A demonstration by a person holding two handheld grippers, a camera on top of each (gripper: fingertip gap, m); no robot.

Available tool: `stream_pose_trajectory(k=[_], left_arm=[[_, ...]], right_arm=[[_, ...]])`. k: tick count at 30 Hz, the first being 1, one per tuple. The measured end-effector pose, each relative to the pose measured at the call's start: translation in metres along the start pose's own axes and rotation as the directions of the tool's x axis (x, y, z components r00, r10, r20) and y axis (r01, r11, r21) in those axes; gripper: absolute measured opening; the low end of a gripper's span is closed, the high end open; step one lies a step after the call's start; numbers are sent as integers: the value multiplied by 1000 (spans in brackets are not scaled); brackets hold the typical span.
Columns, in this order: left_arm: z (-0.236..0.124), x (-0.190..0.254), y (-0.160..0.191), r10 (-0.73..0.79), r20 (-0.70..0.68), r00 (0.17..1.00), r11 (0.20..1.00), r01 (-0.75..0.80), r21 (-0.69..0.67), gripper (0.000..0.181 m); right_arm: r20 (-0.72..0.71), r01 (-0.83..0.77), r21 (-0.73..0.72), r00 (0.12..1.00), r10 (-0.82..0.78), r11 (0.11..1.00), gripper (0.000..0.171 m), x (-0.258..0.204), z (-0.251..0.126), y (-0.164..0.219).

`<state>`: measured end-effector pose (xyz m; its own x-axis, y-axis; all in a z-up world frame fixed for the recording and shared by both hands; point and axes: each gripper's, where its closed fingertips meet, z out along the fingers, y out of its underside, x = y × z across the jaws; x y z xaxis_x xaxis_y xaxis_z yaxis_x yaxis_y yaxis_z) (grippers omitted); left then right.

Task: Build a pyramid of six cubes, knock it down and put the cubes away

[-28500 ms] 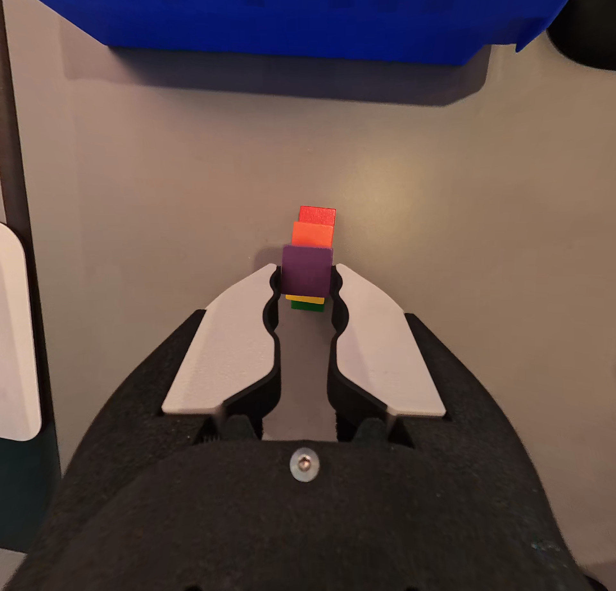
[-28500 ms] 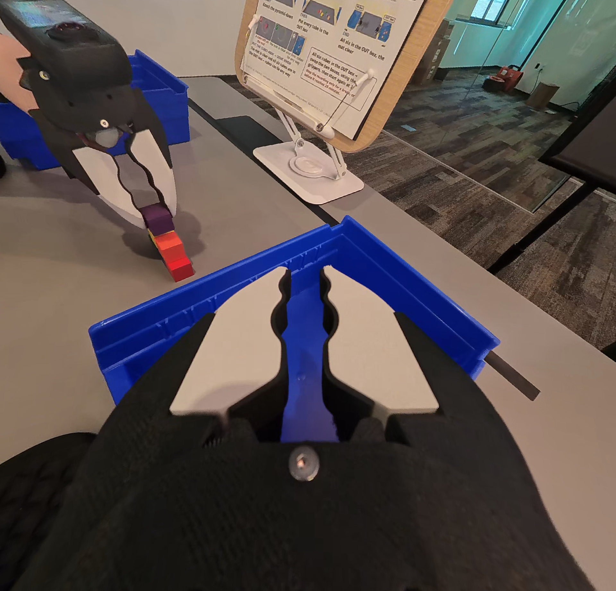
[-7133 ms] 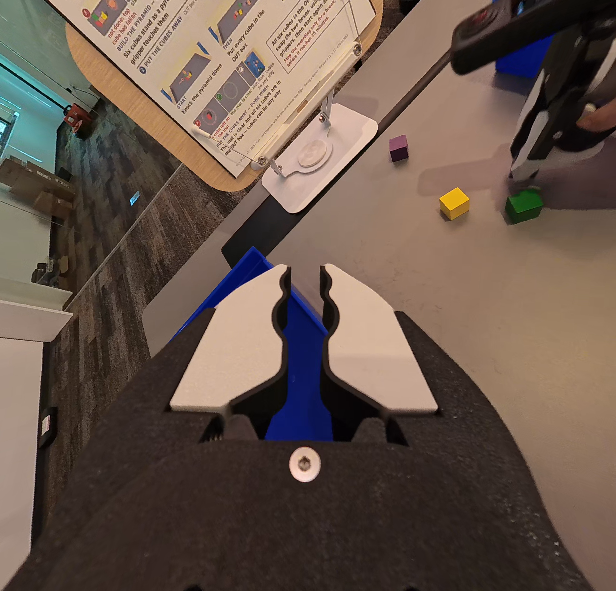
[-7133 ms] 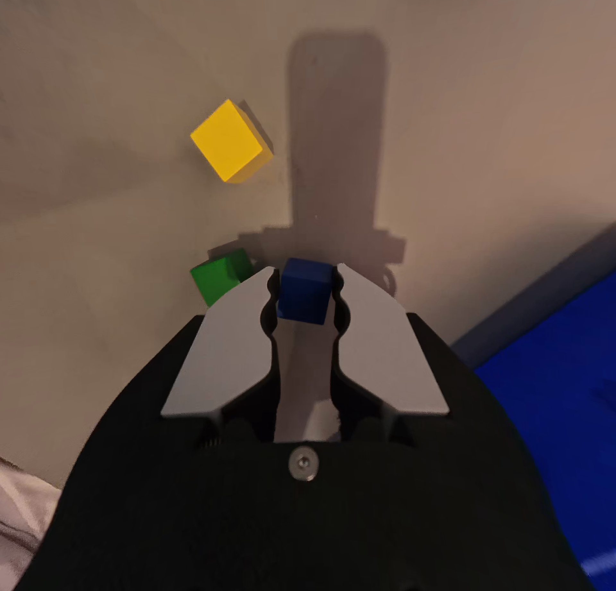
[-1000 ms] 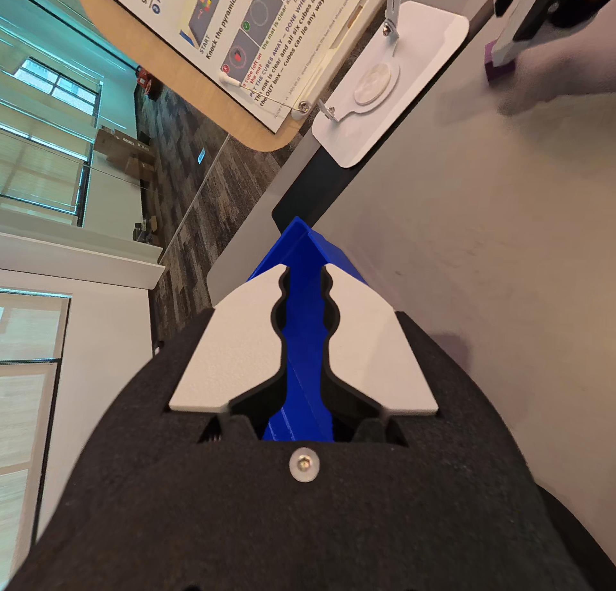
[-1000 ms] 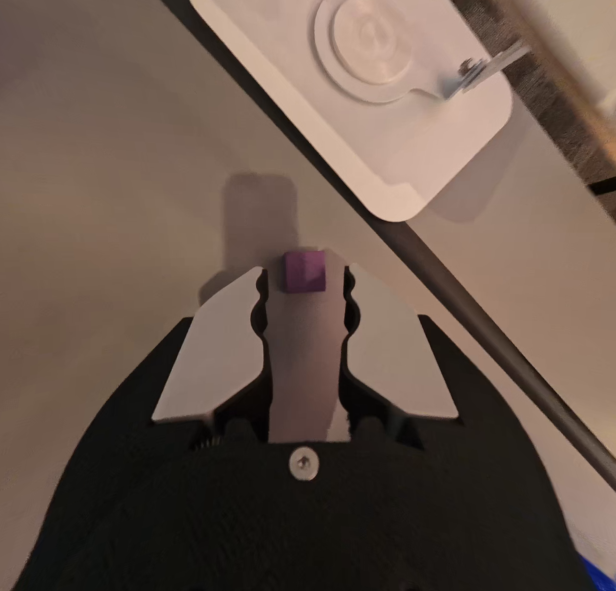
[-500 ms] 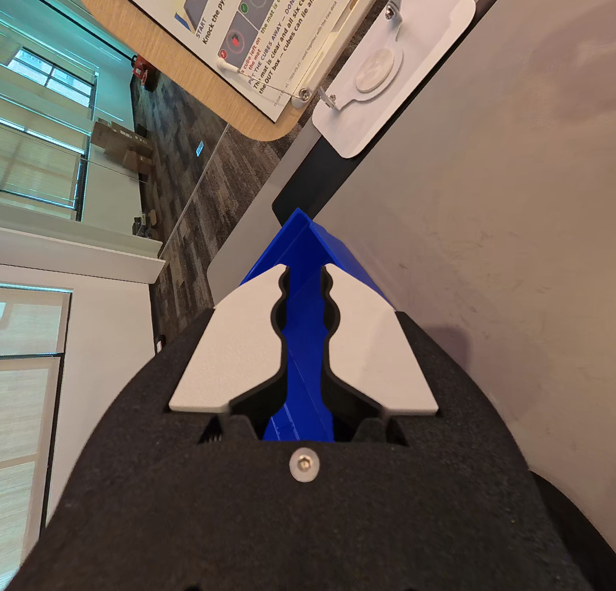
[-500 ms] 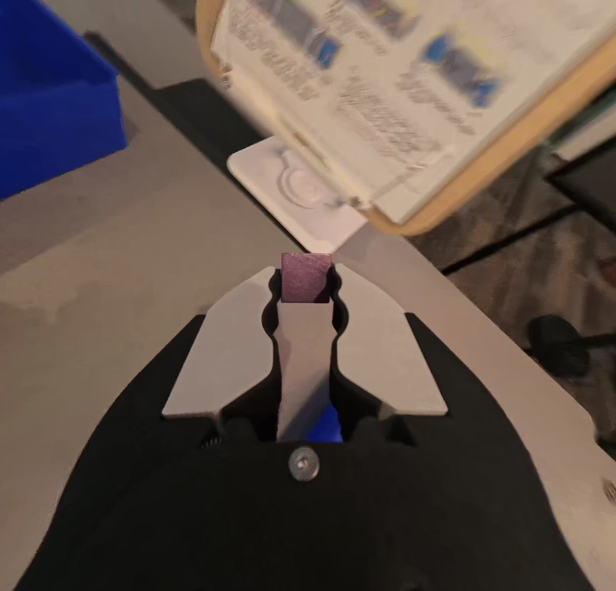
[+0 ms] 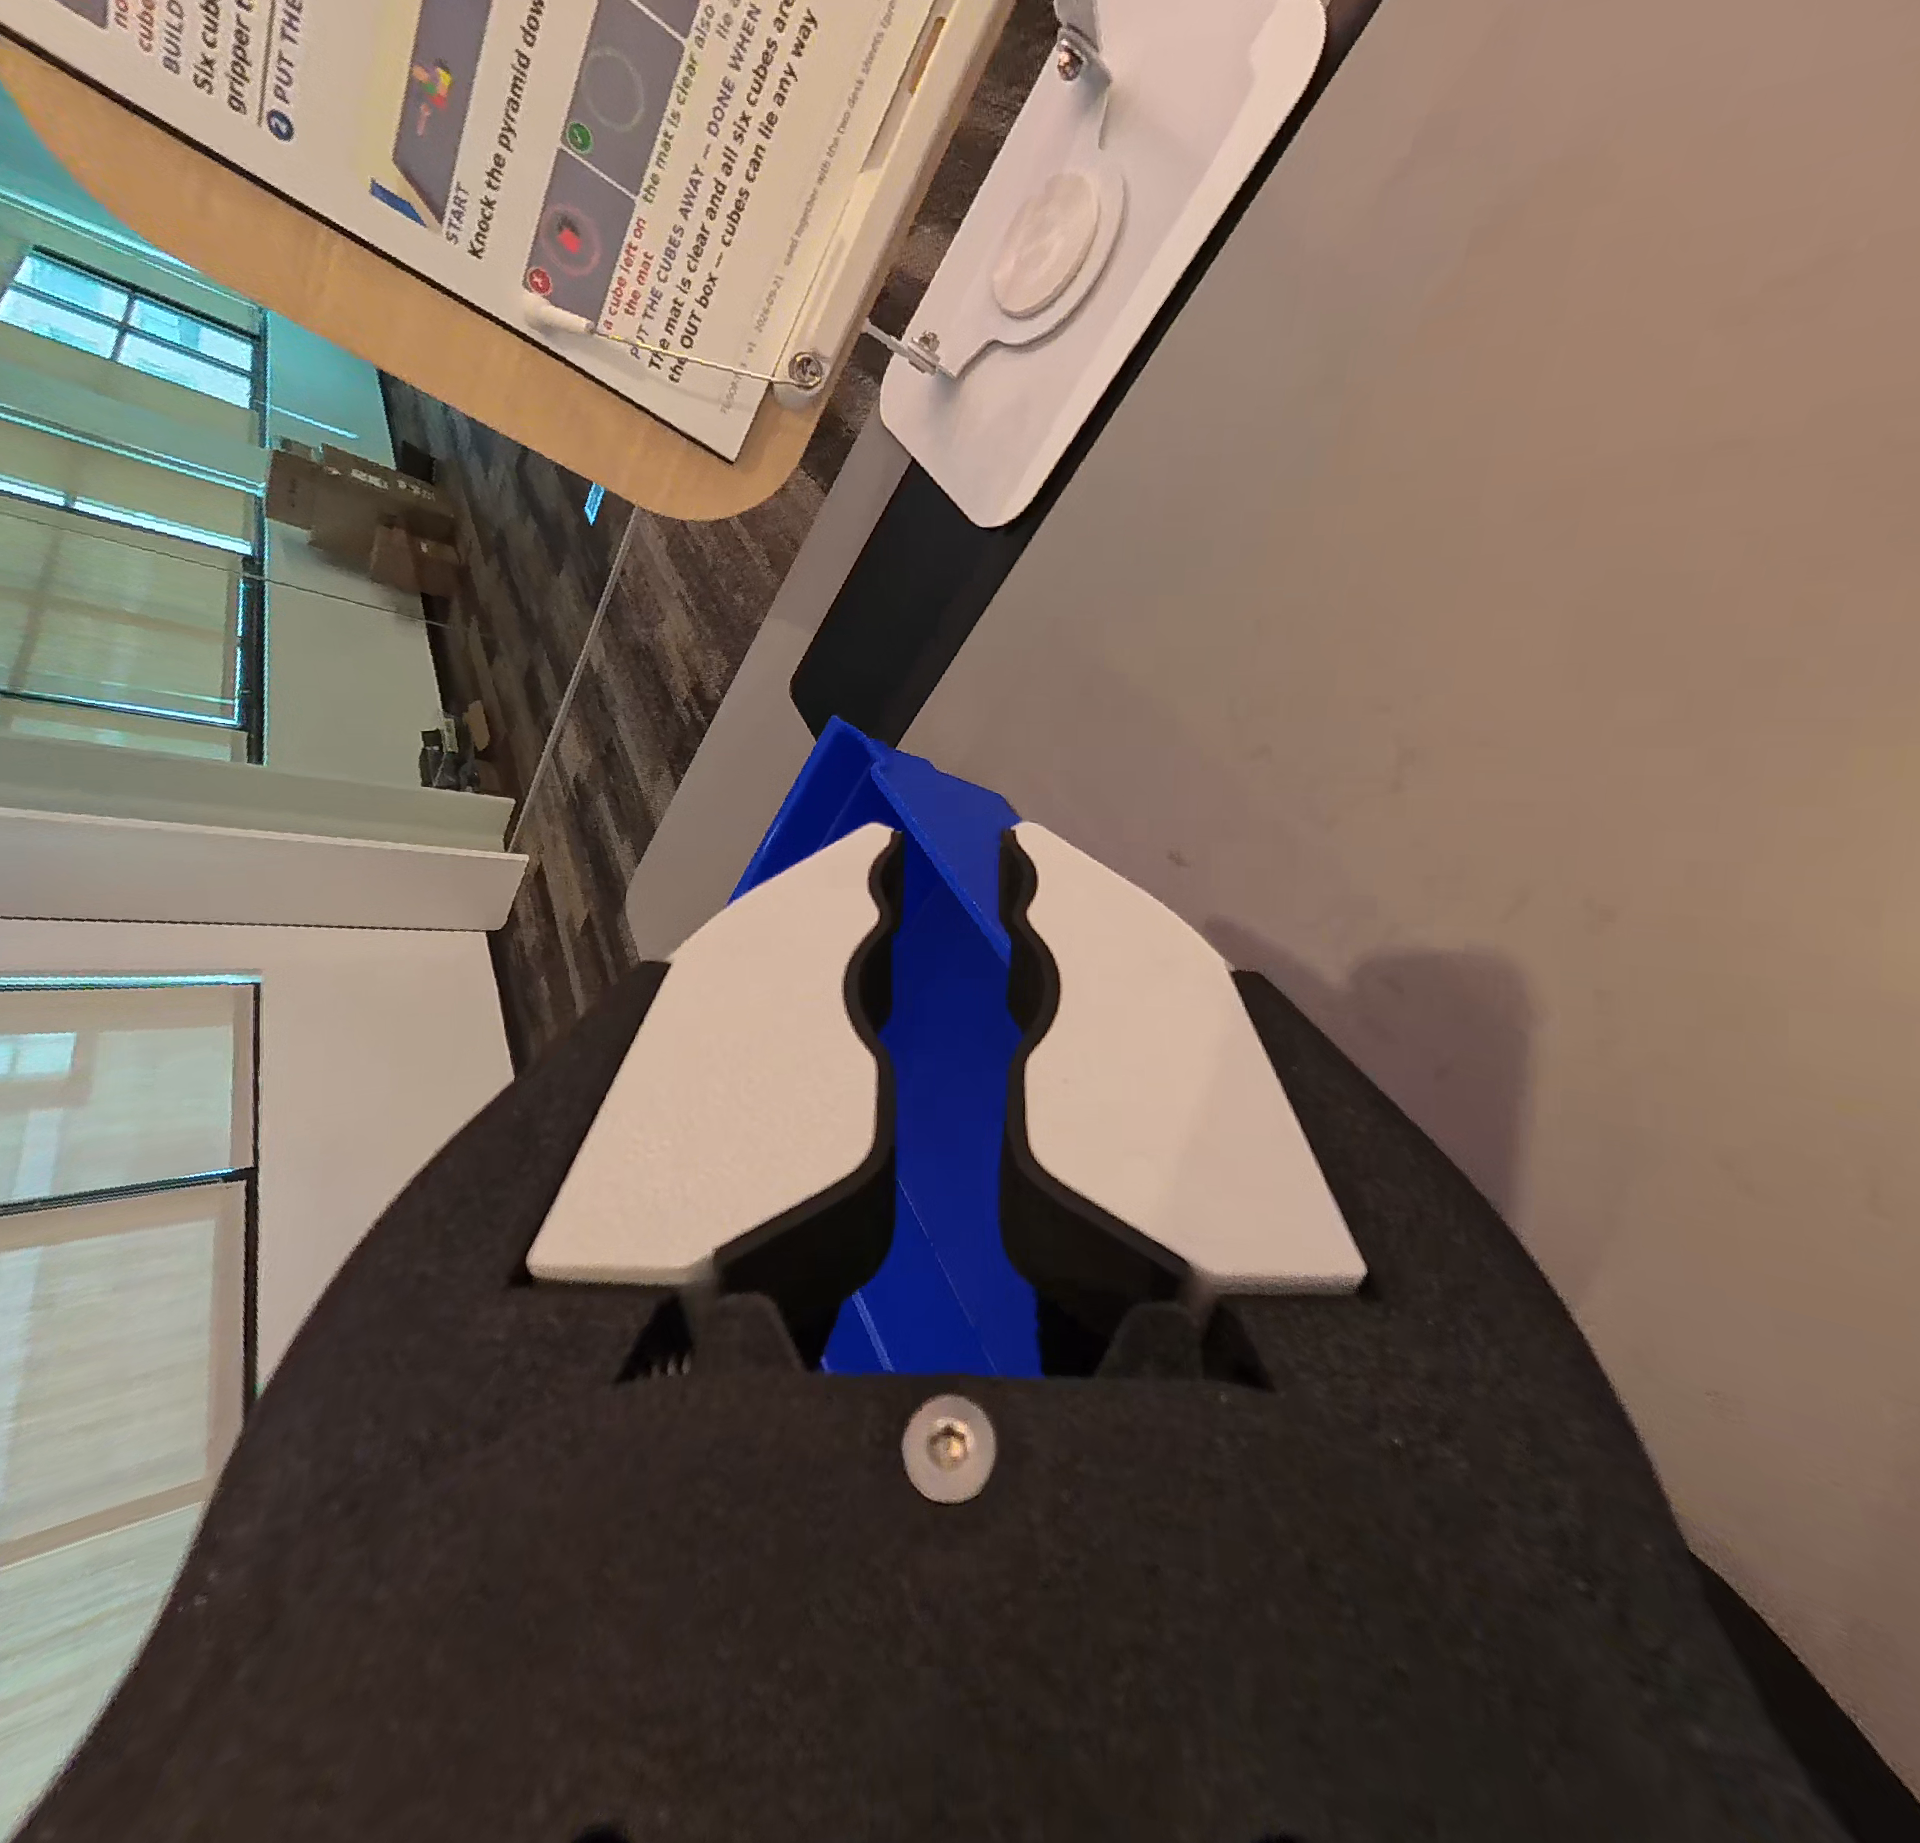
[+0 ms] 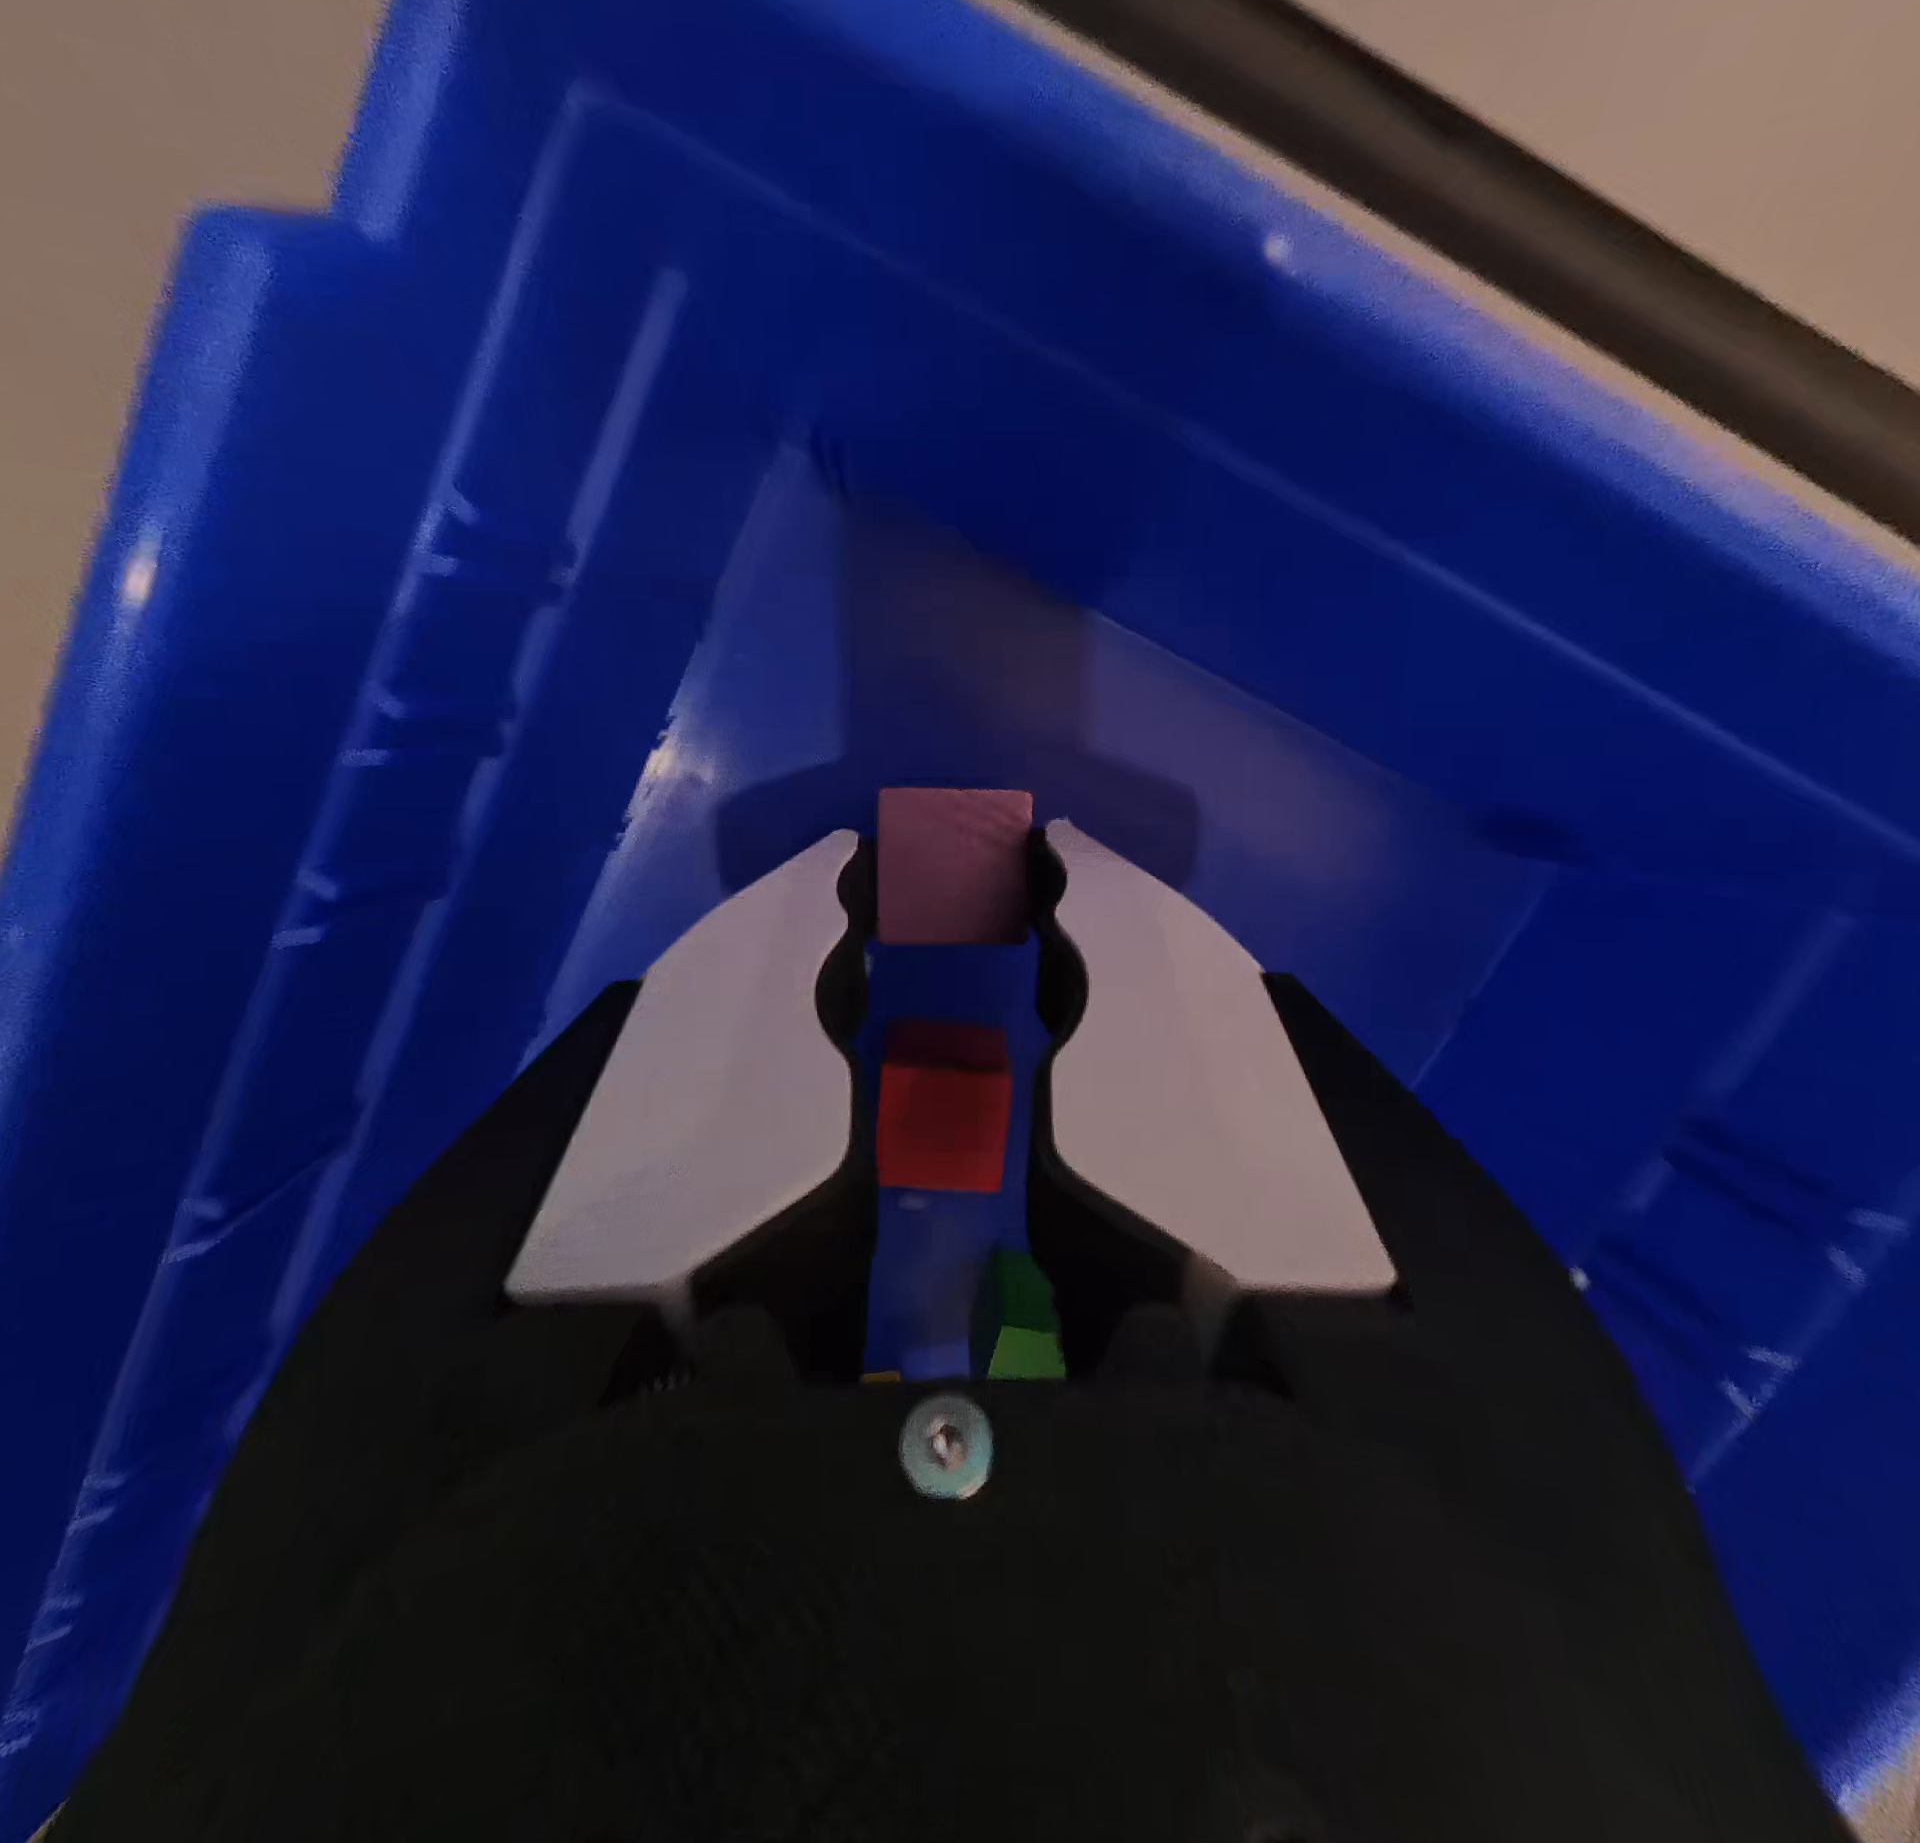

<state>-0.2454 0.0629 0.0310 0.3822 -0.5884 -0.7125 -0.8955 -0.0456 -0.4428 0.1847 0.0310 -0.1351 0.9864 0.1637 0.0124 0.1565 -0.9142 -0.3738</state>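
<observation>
The small purple wooden-looking cube [image 10: 954,866] sits pinched between the tips of the right hand-held gripper [image 10: 952,843], its flat side faces pressed by the dark inner pads. It looks light, rigid and smooth-faced, so it should neither deform nor need much squeeze. Taking it on two opposite flat faces, as here, is the sound hold; a grip across edges or corners would likely let it twist or pop out. Only the outermost tips carry it, so I judge the hold secure enough for a short carry but shallow.

The cube hangs over the inside of the deep blue plastic bin [image 10: 1299,505], above the bin floor and clear of the walls, as far as the motion blur allows me to tell. Below it, seen through the gap between the fingers, a red cube [image 10: 940,1128] lies on the bin floor, and a green cube [image 10: 1023,1320] lies closer to the gripper body; a sliver of yellow shows beside it, too small to identify. The task looks near its end, with this cube ready to be released.

The left hand-held gripper [image 9: 948,835] holds nothing, its fingers a narrow gap apart, pointing over the corner of another blue plastic bin [image 9: 914,785] on the grey table [image 9: 1507,598]. Beyond stands a wood-backed instruction board [image 9: 436,131] on a white stand base [image 9: 1101,235]. No cube shows on the visible table surface.
</observation>
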Motion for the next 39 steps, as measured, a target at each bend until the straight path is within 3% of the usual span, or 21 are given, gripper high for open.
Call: stream_pose_trajectory(k=[6,9,12,15,19,22,24,28,33,37,39], left_arm=[[5,-6,8,-21,4,1000,999,21,-26,17],[3,-15,16,-58,16,998,998,59,-28,18],[-4,-30,30,-124,26,992,992,124,-30,20],[-17,-61,61,-252,74,965,966,255,-37,23],[-27,-97,141,-446,165,880,866,471,-167,48],[-25,-112,202,-514,243,823,784,565,-255,51],[-17,-103,226,-601,193,775,717,630,-297,53],[1,-78,257,-735,113,669,579,705,-410,57],[18,-44,287,-748,78,659,498,635,-591,53],[23,-30,298,-771,72,632,439,610,-660,41],[24,-24,302,-786,67,614,409,599,-689,31]], right_arm=[[-2,21,5,1000,-21,1000,31,0,9,2],[-25,26,12,999,-25,1000,47,1,3,4],[-77,64,138,996,-54,988,53,-2,-30,-1],[-202,97,295,979,-37,951,52,11,-88,1],[-258,-67,304,955,149,950,56,59,-136,40],[-207,-248,266,929,306,932,59,92,-129,81],[-163,-332,196,917,364,923,62,101,-115,104],[0,-405,104,913,407,909,59,84,-93,113],[11,-401,-21,916,401,916,41,72,-74,121],[17,-394,-101,917,398,913,12,66,-63,129],[6,-393,-114,918,397,912,7,67,-62,131]])
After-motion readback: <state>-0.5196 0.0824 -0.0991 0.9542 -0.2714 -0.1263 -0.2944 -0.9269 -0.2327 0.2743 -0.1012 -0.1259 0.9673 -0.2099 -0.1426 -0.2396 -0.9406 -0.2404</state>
